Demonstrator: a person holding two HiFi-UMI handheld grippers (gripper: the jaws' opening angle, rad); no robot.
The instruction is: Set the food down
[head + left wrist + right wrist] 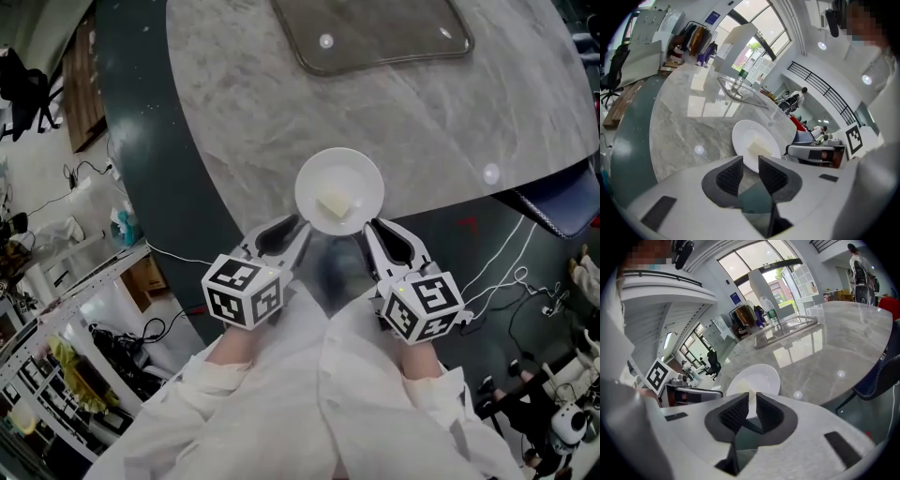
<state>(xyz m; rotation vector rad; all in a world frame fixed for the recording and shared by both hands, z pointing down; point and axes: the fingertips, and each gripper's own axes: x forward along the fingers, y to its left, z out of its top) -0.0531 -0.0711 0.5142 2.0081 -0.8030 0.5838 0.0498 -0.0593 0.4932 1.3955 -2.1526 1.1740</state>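
- L tool (292, 230) & R tool (375, 230): side by side in front of the person, both angled fwd & down toward the desk (281, 103), tips converging a bit on the plate (356, 173).
- Each tool's marker cube, L cube (244, 289) & R cube (427, 305), sits at the rear near the wrists; white sleeves (234, 394) run back from them to the bottom of the head view.
- L tool state: jaws apart w/ a clear gap. The plate's near rim shows in that gap in the left gripper view, but the ribbed pads (729, 173) don't press on it.
- R tool state: jaws nearly together, pinching the plate's near rim at the tips, so it's gripping the plate on its R side.
- Plate: white, round, shallow, at the near curved edge of the grey marble desk, btw the two tools. It looks low on the marble; can't tell if it's fully resting.
- Food (333, 204): one pale yellowish block lying in the plate, a bit toward the near side.
- Clear tray (375, 64): on the desk's far side, well apart from the plate.
- Blue chair (553, 202): at the desk's R edge.
- Cables (506, 262): on the dark floor to the R.
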